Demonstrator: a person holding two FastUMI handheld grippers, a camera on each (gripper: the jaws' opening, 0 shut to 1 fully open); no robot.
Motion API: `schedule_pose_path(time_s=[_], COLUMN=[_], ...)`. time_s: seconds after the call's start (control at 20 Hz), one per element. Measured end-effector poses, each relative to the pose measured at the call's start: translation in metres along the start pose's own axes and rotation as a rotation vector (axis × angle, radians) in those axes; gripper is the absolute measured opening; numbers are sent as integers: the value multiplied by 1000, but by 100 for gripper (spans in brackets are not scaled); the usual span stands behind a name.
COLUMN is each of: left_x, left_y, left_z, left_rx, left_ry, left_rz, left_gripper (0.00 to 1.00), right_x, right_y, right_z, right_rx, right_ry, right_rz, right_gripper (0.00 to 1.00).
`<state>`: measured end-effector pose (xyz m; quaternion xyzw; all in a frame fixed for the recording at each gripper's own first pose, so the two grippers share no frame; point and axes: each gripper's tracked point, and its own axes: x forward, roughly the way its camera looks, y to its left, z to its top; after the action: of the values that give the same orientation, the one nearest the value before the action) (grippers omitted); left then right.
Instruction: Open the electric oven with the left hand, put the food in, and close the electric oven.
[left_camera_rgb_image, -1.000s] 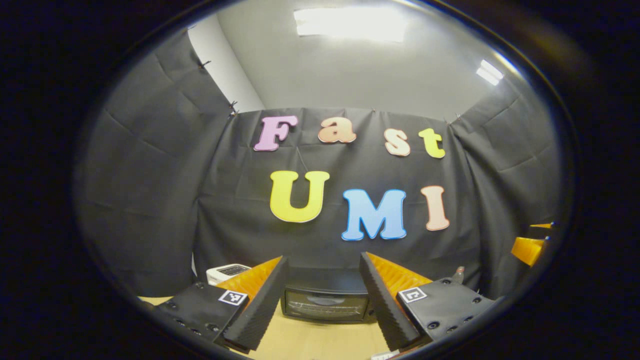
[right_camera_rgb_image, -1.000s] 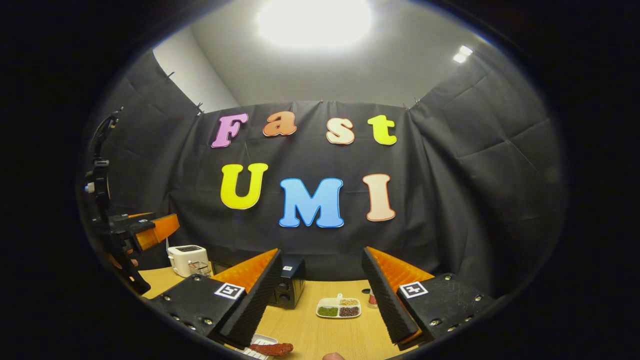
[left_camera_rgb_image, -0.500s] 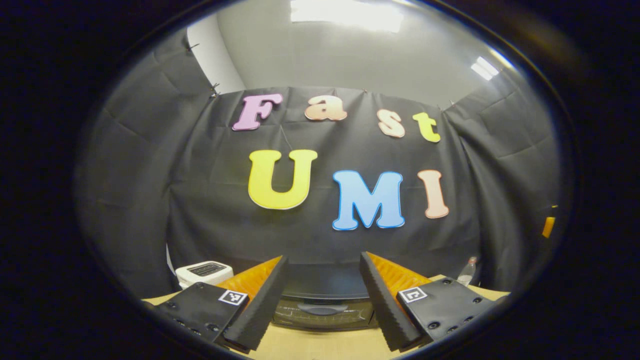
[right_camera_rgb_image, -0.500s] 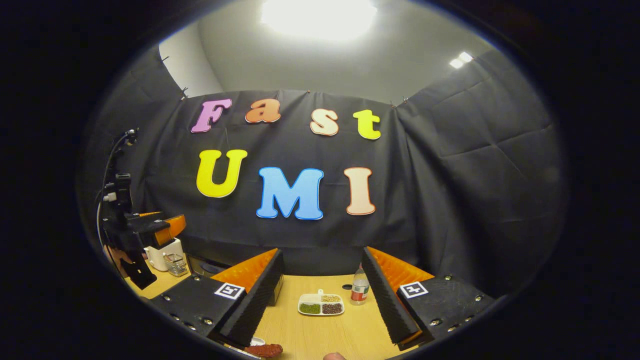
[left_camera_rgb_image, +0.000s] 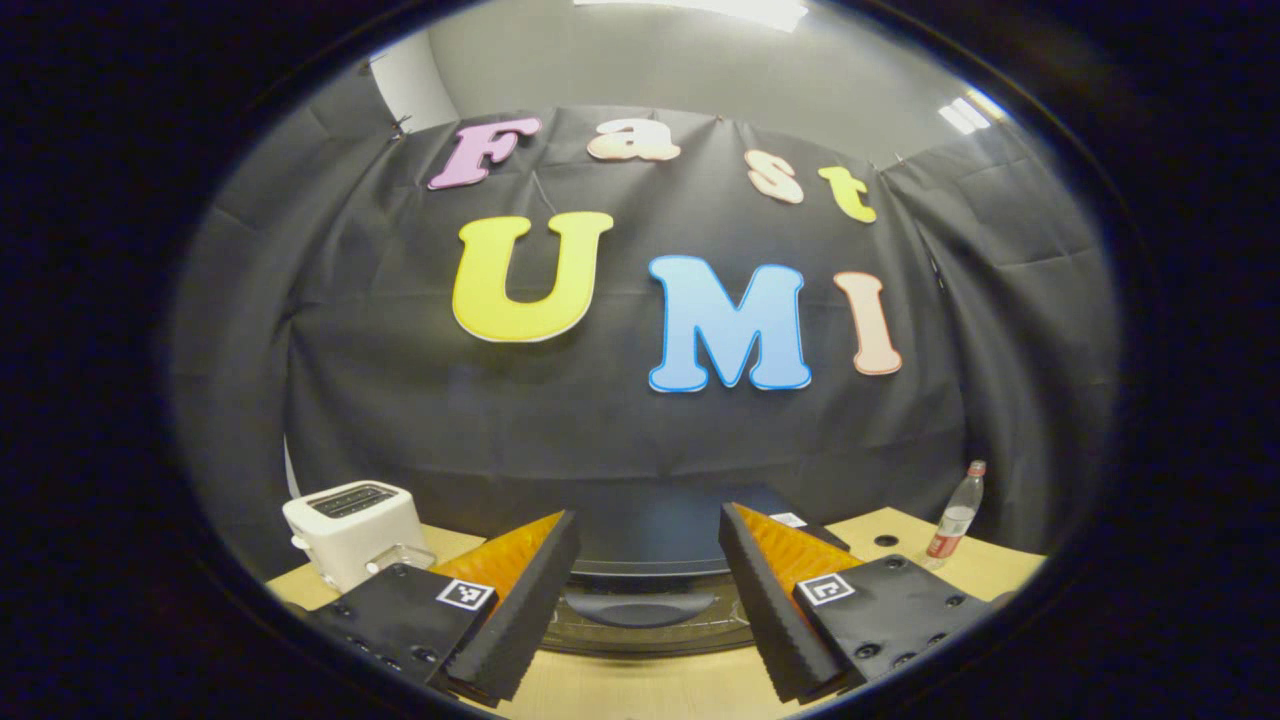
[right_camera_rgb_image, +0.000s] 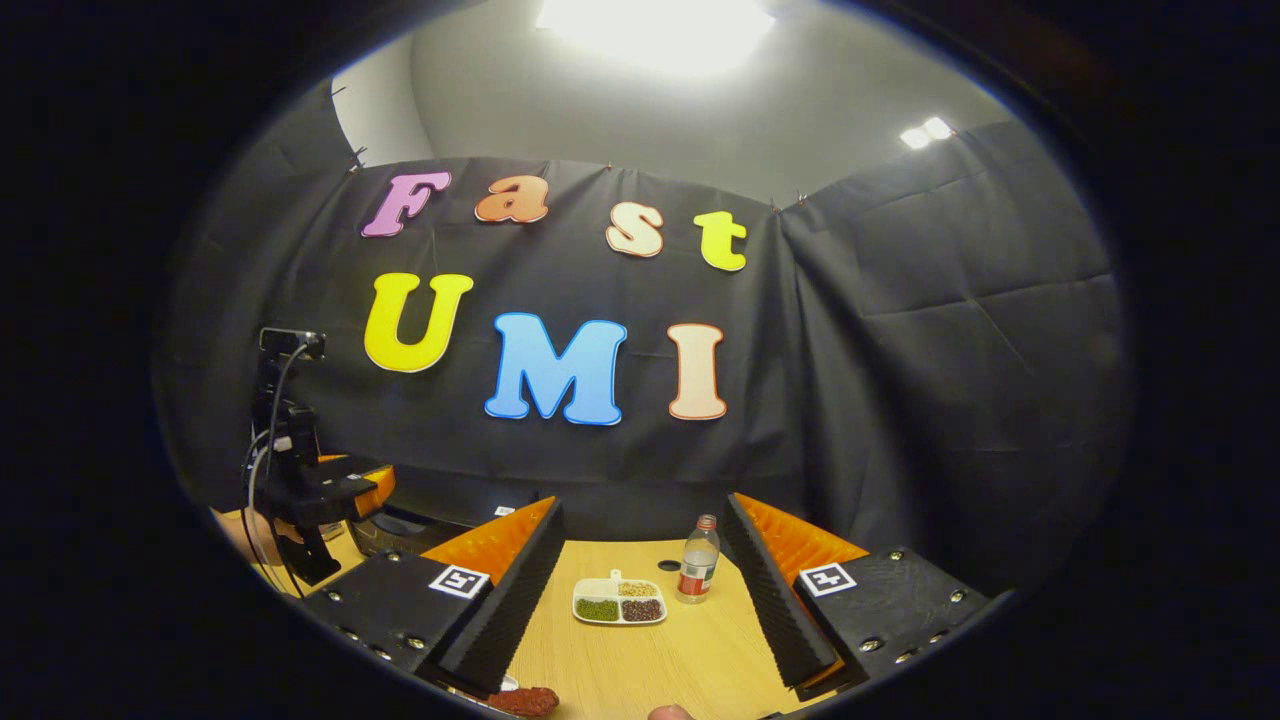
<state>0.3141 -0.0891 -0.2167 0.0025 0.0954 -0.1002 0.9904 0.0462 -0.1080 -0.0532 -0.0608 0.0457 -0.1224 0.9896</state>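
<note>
While the left gripper (left_camera_rgb_image: 648, 590) is hanging with its fingers spread and nothing between them, the oven (left_camera_rgb_image: 650, 560) is sitting straight ahead of it on the table (left_camera_rgb_image: 650, 690), with its door handle (left_camera_rgb_image: 640, 607) showing in the gap between the two fingers, close to the tips but not touching them. The door is standing shut. A white toaster (left_camera_rgb_image: 352, 530) is standing to the left of the oven, and a bottle (left_camera_rgb_image: 955, 512) is standing well apart at the right. In the right gripper view, the right gripper (right_camera_rgb_image: 645, 600) is also spread wide and is gripping nothing. The food (right_camera_rgb_image: 520, 700), a reddish-brown piece, is lying on the table just beside its left finger, at the bottom edge. Farther ahead, between the fingers, a divided dish (right_camera_rgb_image: 619, 602) and the bottle (right_camera_rgb_image: 697, 573) are sitting next to each other. The left gripper (right_camera_rgb_image: 345, 492) is appearing far to the left, in front of the oven (right_camera_rgb_image: 420, 520).
</note>
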Motion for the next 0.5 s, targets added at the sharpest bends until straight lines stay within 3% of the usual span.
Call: schedule_pose_path(time_s=[0.2, 0.25, 0.3, 0.35, 0.4, 0.45, 0.5], left_x=[27, 31, 35, 38, 40, 42, 42], left_y=[-4, -4, -4, -2, 0, 1, 3], left_z=[-34, -43, -50, -57, -63, -69, -73], left_rx=[19, 18, 16, 18, 21, 22, 20], left_ry=[64, 80, 95, 108, 122, 136, 144], left_rz=[-16, -18, -14, -8, -1, 4, 11], left_gripper=[98, 91, 98, 99, 99, 91, 95], right_x=[1, 2, 3, 5, 5, 6, 8], right_y=[-2, -2, -3, -4, -4, -5, -6], right_z=[-6, -8, -10, -10, -11, -12, -12], right_rx=[-16, -12, -9, -7, -7, -9, -13], right_ry=[16, 24, 30, 34, 38, 40, 41], right_rz=[-30, -34, -38, -43, -46, -48, -51], right_gripper=[96, 96, 97, 97, 96, 97, 97])
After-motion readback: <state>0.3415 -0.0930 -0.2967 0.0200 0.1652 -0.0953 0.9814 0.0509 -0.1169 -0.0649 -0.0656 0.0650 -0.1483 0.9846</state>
